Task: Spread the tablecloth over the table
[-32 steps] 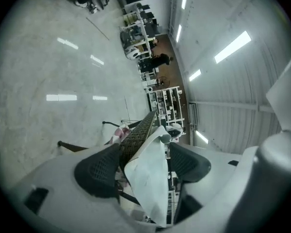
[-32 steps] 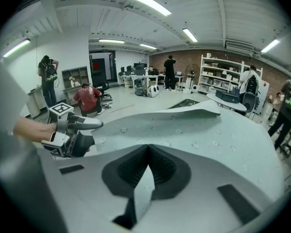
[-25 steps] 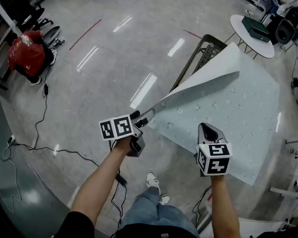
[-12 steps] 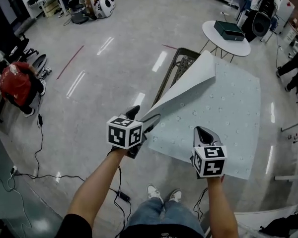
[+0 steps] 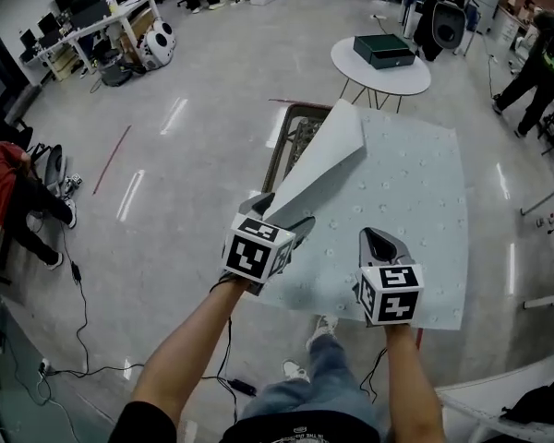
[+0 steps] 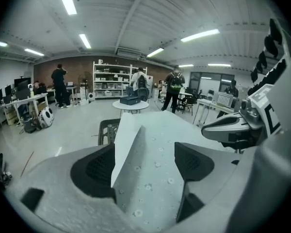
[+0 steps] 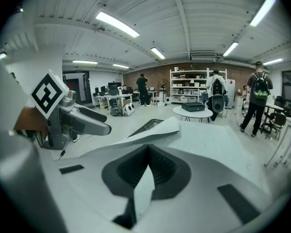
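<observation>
You held two grippers over one tablecloth. Your left gripper [image 5: 279,212] was released, its jaws standing wide apart. The pale blue-grey tablecloth with small flower dots [image 5: 406,201] ran between them without either pad pressing on it. Your right gripper [image 5: 380,243] was clenched, a thin sliver of the cloth's near edge pinched between its closed jaws.

The cloth lay spread over most of one dark metal openwork table [image 5: 294,137]. Only that table's far left part showed bare. One corner of the cloth, the white-backed folded flap [image 5: 319,160], was turned over on the left side, rising from your left gripper toward the far end.

Beyond stood one round white table [image 5: 402,79]. It carried one dark green flat box [image 5: 384,50], which was closed, so its contents could not be seen.

The head view alone showed the cloth's full outline, the grey glossy floor [image 5: 194,155], and a person in a red top [image 5: 0,178] low at the left. Another person in dark clothes [image 5: 540,63] was at the right edge.

The gripper views alone showed the ceiling strip lights [image 7: 117,24] and one white shelving rack [image 7: 191,84] against the brick back wall, loaded with small items too far off to name. Three people stood before it in the right gripper view.
</observation>
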Demonstrator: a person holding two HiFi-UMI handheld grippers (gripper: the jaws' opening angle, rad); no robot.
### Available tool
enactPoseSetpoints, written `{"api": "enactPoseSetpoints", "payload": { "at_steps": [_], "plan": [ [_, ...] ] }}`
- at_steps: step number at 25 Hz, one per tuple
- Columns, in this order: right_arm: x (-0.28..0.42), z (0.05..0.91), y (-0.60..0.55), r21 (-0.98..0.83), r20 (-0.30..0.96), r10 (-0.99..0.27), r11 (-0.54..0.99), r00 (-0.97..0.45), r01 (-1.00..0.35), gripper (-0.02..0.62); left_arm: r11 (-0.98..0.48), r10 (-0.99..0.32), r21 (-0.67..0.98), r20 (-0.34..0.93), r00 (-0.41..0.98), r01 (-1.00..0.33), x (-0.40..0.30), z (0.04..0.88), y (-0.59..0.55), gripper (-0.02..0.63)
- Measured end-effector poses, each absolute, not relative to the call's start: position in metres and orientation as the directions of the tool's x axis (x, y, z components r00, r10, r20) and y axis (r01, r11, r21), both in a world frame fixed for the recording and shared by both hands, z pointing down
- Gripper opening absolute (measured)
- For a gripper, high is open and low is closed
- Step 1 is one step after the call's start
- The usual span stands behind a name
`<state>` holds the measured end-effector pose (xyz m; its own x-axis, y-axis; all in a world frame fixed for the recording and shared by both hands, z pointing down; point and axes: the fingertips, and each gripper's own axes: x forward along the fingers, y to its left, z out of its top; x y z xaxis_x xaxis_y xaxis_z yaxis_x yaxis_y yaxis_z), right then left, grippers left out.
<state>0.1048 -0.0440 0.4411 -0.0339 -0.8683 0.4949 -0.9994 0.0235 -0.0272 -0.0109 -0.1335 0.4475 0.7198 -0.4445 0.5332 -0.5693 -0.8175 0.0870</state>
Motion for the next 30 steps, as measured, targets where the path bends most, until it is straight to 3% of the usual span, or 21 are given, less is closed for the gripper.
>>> {"api": "enactPoseSetpoints", "payload": {
  "at_steps": [9,22,25,30],
  "plan": [
    [0.172,0.446,-0.103,-0.082,0.485,-0.874,-0.028,-0.015,-0.996,0.006,-0.849,-0.405,0.039,0.594,0.695,-0.527,0.069,0.456,-0.185,0.368],
    [0.255,0.490,-0.172,-0.182,0.538,-0.843,-0.080,-0.031,-0.980,0.006,-0.912,-0.337,-0.139,0.788,0.515,-0.385,0.141,0.569,-0.260,0.350],
    [0.264,0.502,-0.185,-0.193,0.553,-0.832,-0.072,-0.048,-0.979,0.006,-0.908,-0.358,-0.184,0.807,0.470,-0.375,0.143,0.589,-0.273,0.323],
    [0.270,0.513,-0.197,-0.222,0.566,-0.821,-0.064,-0.075,-0.973,0.006,-0.886,-0.419,-0.266,0.809,0.411,-0.380,0.139,0.600,-0.290,0.204]
  ]
}}
